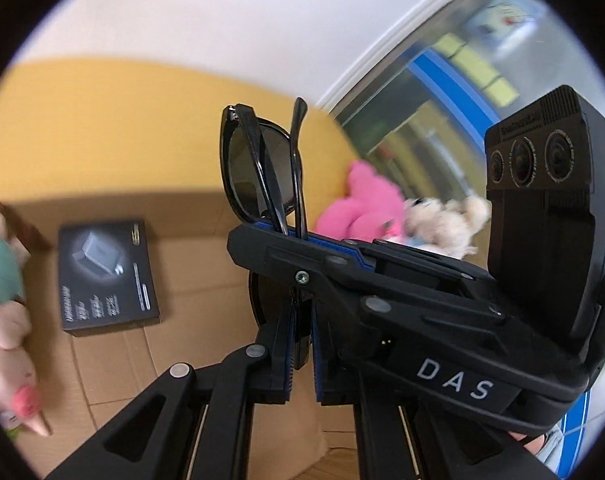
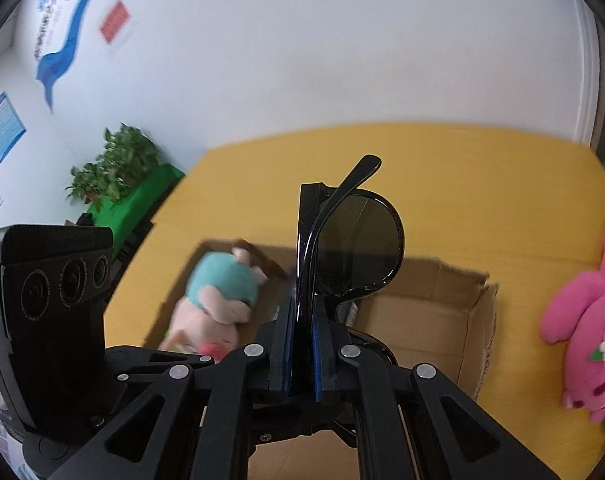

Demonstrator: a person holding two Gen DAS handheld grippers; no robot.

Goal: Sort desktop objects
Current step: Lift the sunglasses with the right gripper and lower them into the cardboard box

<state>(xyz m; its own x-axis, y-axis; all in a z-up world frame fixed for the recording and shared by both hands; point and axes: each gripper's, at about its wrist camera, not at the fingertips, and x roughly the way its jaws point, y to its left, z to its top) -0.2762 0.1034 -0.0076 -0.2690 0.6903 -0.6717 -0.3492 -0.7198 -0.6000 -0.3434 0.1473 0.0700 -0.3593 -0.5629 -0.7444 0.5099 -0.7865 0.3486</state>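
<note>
At frame centre in both views, black sunglasses [image 1: 262,168] stand upright, long axis vertical, over an open cardboard box [image 2: 430,320] on the yellow surface [image 2: 462,168]. Left tongs [image 1: 302,320] and right tongs [image 2: 301,344] are both clamped tight on the frame. The box lies directly below.
</note>
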